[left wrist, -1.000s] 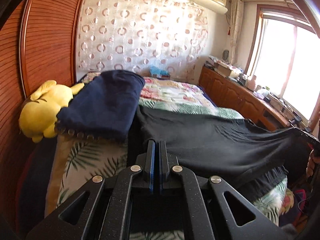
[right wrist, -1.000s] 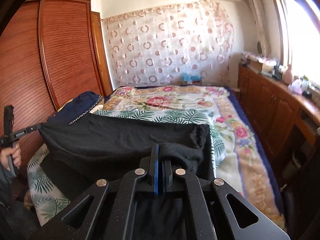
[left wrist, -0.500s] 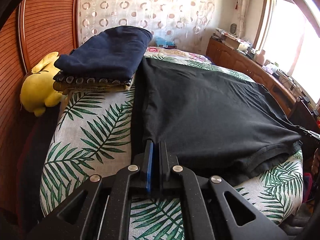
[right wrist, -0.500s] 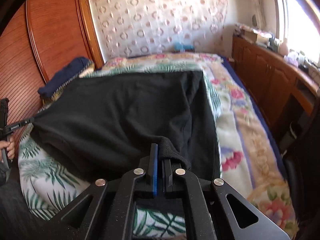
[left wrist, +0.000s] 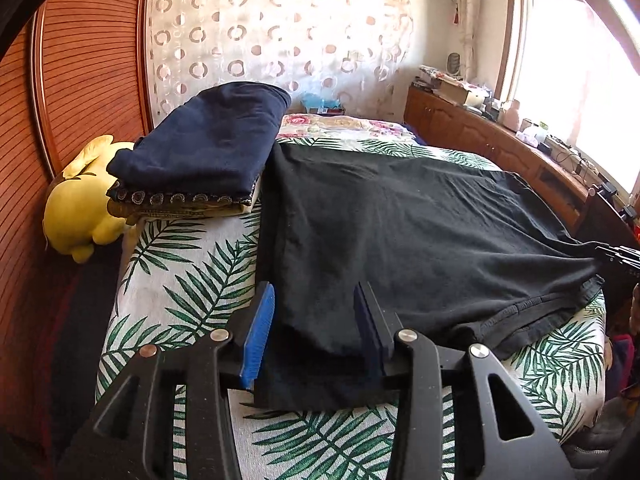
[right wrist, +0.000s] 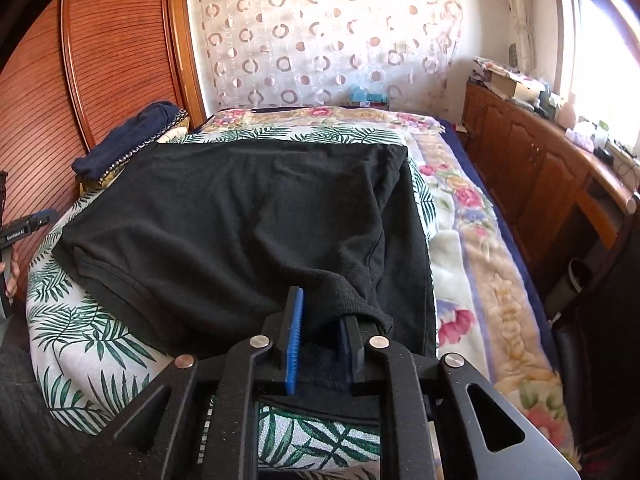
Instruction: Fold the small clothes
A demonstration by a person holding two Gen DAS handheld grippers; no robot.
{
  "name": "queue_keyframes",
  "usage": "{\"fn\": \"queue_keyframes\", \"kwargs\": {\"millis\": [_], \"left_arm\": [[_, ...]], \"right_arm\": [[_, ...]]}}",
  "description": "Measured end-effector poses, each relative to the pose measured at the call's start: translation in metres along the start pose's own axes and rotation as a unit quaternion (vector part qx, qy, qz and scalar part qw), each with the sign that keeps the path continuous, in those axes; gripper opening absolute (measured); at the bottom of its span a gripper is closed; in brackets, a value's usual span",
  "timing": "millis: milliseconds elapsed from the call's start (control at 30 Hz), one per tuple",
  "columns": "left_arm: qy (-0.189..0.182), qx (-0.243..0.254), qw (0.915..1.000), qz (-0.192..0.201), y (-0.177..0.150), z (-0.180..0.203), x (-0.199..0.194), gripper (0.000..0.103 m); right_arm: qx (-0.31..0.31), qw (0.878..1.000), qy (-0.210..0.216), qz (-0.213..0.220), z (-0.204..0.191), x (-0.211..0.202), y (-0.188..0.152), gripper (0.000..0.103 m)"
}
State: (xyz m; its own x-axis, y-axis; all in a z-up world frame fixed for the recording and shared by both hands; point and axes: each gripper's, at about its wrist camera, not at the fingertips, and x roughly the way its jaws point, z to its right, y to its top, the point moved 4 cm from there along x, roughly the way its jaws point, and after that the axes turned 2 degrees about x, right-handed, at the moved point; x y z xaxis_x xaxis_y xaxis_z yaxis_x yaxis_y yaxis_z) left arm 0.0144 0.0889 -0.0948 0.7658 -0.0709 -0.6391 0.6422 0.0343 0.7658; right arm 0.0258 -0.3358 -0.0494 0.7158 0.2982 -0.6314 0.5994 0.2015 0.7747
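- We find the left gripper [left wrist: 314, 334] wide apart, straddling the black shirt's [left wrist: 420, 236] corner.
- The right gripper [right wrist: 320, 334] stands part-open, cloth draped between.
- We judge it soft, light; take hemmed edges.

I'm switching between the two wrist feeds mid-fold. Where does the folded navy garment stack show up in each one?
Left wrist: the folded navy stack sits upper left, beside the black T-shirt and next to the yellow plush toy.
Right wrist: the same stack is small, at the far left, by the wooden wardrobe.
Shared landmark: the circle-patterned curtain behind the bed.
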Motion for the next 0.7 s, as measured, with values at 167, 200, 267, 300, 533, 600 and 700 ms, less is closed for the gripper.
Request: {"fn": "queue_keyframes", "kwargs": {"millis": [167, 200, 267, 300, 533, 600, 700], "left_arm": [[-0.001, -0.001, 1.0000, -0.004, -0.002, 0.000, 0.004, 0.043], [-0.001, -0.002, 1.0000, -0.007, -0.004, 0.000, 0.006, 0.043], [0.000, -0.004, 0.9999, -0.013, -0.007, -0.001, 0.009, 0.043], [0.001, -0.005, 0.9999, -0.014, -0.009, -0.002, 0.011, 0.043], [0.014, -0.007, 0.9993, -0.034, -0.016, -0.008, 0.021, 0.043], [0.017, -0.009, 0.9991, -0.038, -0.020, -0.010, 0.023, 0.043], [0.019, -0.012, 0.9988, -0.043, -0.026, -0.011, 0.025, 0.043]], "right_arm": [[-0.008, 1.000, -0.006, -0.003, 0.001, -0.007, -0.005, 0.028], [-0.007, 1.000, -0.006, -0.005, 0.002, -0.008, -0.006, 0.031], [-0.007, 1.000, -0.004, -0.007, 0.004, -0.008, -0.007, 0.034], [-0.006, 1.000, -0.004, -0.008, 0.005, -0.009, -0.007, 0.034], [-0.001, 1.000, -0.009, -0.001, 0.014, -0.025, -0.007, 0.041], [0.005, 1.000, -0.026, 0.017, 0.018, -0.030, -0.005, 0.055], [0.017, 0.999, -0.034, 0.035, 0.018, -0.030, -0.005, 0.056]]}}
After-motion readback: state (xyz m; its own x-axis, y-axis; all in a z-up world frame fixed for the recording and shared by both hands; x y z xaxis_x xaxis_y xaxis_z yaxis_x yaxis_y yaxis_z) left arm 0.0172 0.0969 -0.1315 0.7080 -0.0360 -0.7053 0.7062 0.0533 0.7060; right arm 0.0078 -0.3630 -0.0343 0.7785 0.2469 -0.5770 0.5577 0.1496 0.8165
